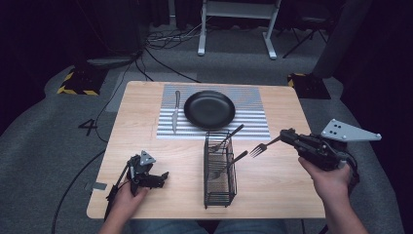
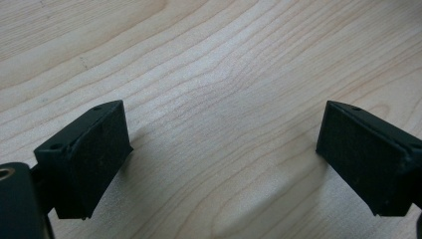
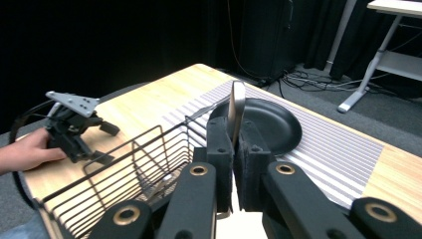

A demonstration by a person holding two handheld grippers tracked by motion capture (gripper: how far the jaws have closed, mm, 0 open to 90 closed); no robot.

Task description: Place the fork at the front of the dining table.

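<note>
the right gripper [image 1: 285, 136] is clamped on a fork [image 1: 261, 147] by its handle, tines held in the air just right of the wire basket [image 1: 219, 195]. the left gripper [image 1: 163, 178] rests on the table [image 1: 272, 180], jaws spread wide, holding nothing.

Light: desk [image 1: 146, 117] lit brightly from above, surroundings dark.
Shadows: soft.
Focus: right tool [image 3: 234, 164] close-up, slightly blurred.
</note>
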